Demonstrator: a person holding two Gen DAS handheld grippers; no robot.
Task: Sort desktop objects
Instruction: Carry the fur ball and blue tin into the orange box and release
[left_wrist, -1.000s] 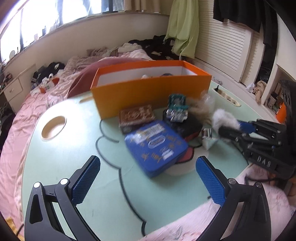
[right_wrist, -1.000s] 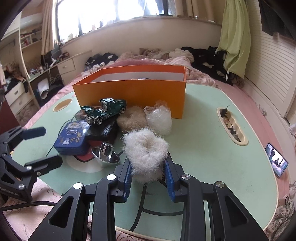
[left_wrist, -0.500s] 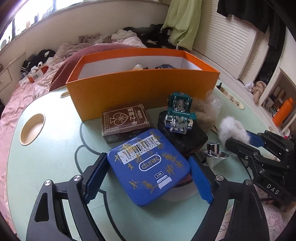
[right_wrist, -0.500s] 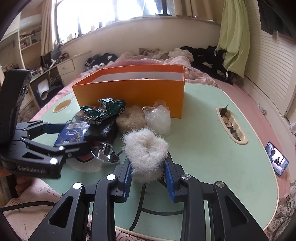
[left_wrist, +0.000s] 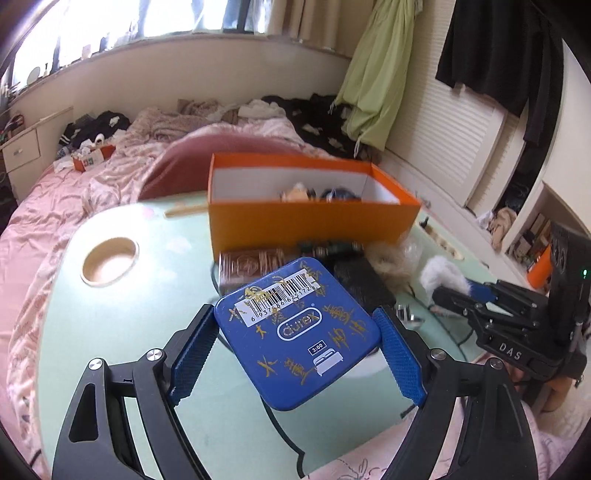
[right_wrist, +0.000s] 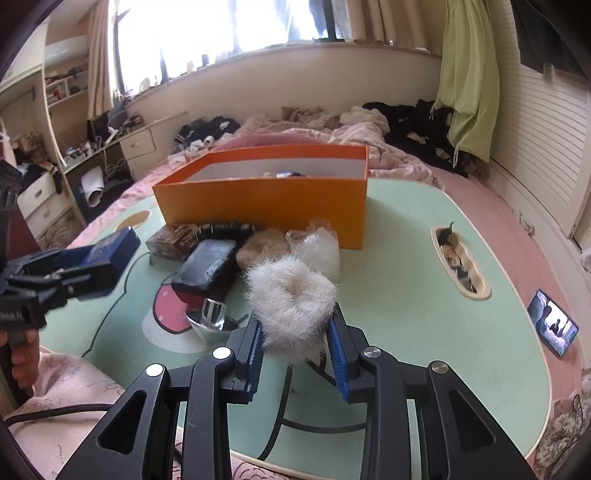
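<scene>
My left gripper is shut on a blue tin and holds it lifted above the green table; the tin also shows in the right wrist view. My right gripper is shut on a white fluffy scrunchie, held above the table. The open orange box stands behind, with a few small things inside. In front of it lie a brown card box, a green toy car, a black case, a tan fluffy scrunchie and a silver funnel-like piece.
A clear plastic bag lies beside the tan scrunchie. The table has a round hole at left and an oval slot at right. A phone lies at the right edge. A bed with clothes lies beyond.
My left gripper moved up to the blue tin, closed on it and lifted it off the pile. The toy car has shifted back toward the box. My right gripper kept hold of the scrunchie and rose a little.
</scene>
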